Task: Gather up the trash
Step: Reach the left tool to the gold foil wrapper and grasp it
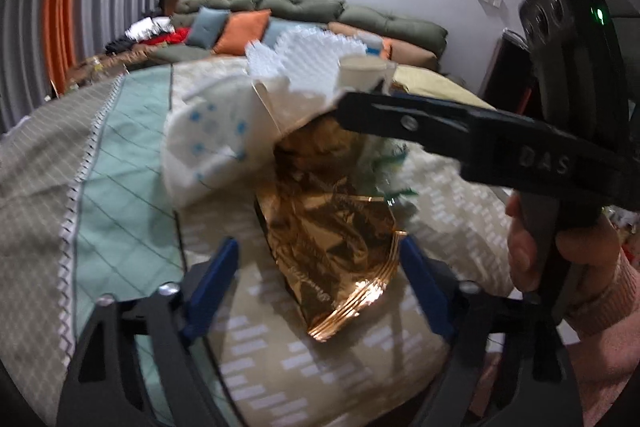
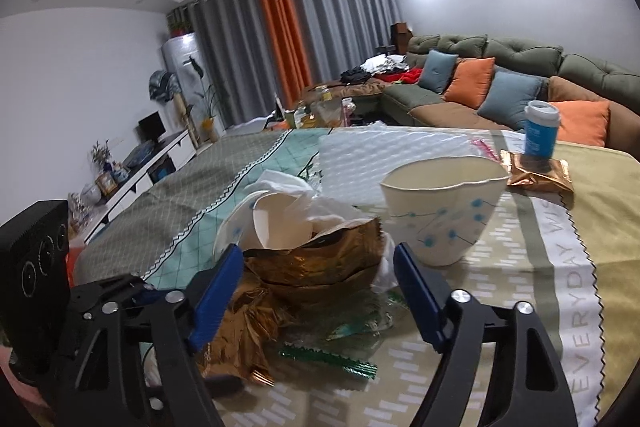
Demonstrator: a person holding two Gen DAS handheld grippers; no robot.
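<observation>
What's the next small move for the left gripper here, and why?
Probably close the left gripper on the gold foil bag. In the left wrist view the bag's crimped end lies between the blue pads, jaws apart, no pad pressing on it. The right gripper straddles the same pile, also open, so one firm pinch should lift it.

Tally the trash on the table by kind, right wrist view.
Paper cups: 2, upright cup, crushed cup
Gold wrappers: 2, big wrapper, small wrapper
Green wrapper: 1
Tissue: 1
Bubble wrap: 1
Blue-label cup: 1
Total: 8
</observation>
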